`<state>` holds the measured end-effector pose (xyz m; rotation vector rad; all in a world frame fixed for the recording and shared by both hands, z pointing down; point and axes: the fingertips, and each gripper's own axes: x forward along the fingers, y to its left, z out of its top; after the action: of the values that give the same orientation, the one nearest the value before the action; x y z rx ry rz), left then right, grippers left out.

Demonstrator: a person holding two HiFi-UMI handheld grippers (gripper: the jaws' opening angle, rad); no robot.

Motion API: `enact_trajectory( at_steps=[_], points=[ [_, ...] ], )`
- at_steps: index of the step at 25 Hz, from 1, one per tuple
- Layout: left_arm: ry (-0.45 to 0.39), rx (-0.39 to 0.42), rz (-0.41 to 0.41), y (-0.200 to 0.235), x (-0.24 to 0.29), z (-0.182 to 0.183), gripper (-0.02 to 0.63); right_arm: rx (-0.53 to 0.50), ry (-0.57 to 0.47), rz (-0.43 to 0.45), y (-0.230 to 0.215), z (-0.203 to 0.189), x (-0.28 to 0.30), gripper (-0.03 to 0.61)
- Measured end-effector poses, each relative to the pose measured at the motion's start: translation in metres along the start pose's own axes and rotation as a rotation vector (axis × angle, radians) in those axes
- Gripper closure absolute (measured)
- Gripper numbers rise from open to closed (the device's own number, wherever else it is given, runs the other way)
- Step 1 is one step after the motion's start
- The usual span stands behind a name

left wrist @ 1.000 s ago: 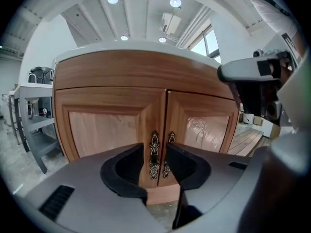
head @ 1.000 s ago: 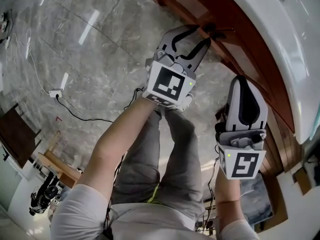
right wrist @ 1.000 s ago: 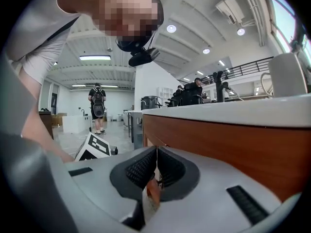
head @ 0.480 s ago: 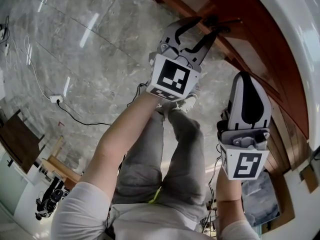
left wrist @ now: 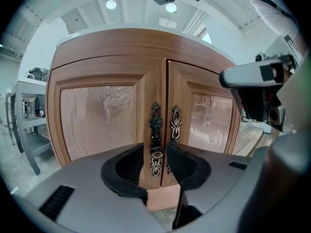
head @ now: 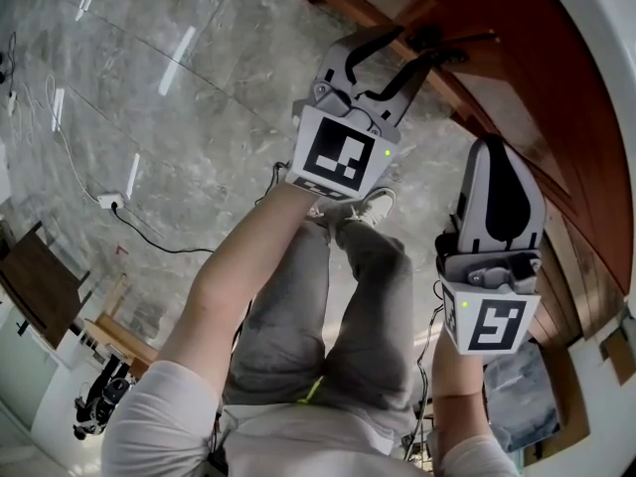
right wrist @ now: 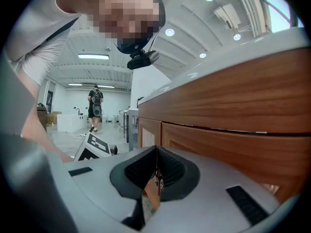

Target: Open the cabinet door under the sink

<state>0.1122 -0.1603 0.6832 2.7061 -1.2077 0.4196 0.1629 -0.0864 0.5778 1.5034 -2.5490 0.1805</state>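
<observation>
On the left of the head view lies the grey marble floor (head: pixel 149 87), with a white socket strip (head: pixel 107 202) on it at mid left. My grey trousers (head: pixel 298 306) run up the middle to a shoe (head: pixel 370 205).

Above the shoe, upper centre, my left claw (head: pixel 417 46) reaches toward the brown cabinet (head: pixel 517 78), its tips on either side of a dark fitting on the wood. To its right, at mid right, my right claw (head: pixel 494 147) hangs beside the cabinet front, well apart from the left one. The white sink (head: pixel 606 58) curves down the far right edge.

In the left gripper view the cabinet stands straight ahead with both doors shut. The left door (left wrist: pixel 97 125) fills the left half and the right door (left wrist: pixel 211 123) the right half, and they meet at a seam in the middle. Just left of the seam hangs the left door's ornate handle (left wrist: pixel 155 130), and just right of it the second handle (left wrist: pixel 175 124). My left claw is released: its jaws stand wide and have just been closing a touch. The round knob of the left door's handle shows in the gap between them, clear of both pads.

In the right gripper view a person (right wrist: pixel 95 106) stands far off at the left. My right claw is clenched, its pads together with nothing held, and the wooden cabinet fills the right.
</observation>
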Motion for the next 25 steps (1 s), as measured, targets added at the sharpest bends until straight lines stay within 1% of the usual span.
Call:
enact_trajectory(
  at_steps=[2,5,6,11,14,17,23,25],
  points=[
    [0.01,0.006,-0.004,-0.001,0.003,-0.004,0.471,0.0,-0.003,-0.001,0.0,-0.002,0.001,0.546],
    [0.01,0.02,-0.011,-0.003,0.008,-0.008,0.52,-0.005,-0.002,-0.002,0.0,-0.005,0.003,0.545],
    [0.006,0.021,-0.012,-0.003,0.008,-0.009,0.523,-0.007,-0.001,0.0,0.0,-0.007,0.003,0.545],
    [0.01,0.027,-0.035,-0.001,0.003,-0.009,0.522,-0.013,0.017,0.004,0.005,-0.01,0.006,0.545],
    [0.004,0.009,-0.053,-0.002,-0.004,-0.009,0.522,-0.015,0.01,0.002,0.006,-0.001,0.006,0.545],
    [0.018,0.006,-0.065,-0.002,-0.007,-0.012,0.523,-0.017,0.007,-0.001,0.005,0.003,0.009,0.546],
    [0.019,-0.012,-0.085,0.0,-0.022,-0.012,0.523,-0.027,0.028,0.016,0.01,0.007,0.018,0.545],
    [0.021,-0.01,-0.102,0.001,-0.03,-0.014,0.523,-0.017,0.044,0.017,0.015,0.002,0.024,0.546]
  ],
)
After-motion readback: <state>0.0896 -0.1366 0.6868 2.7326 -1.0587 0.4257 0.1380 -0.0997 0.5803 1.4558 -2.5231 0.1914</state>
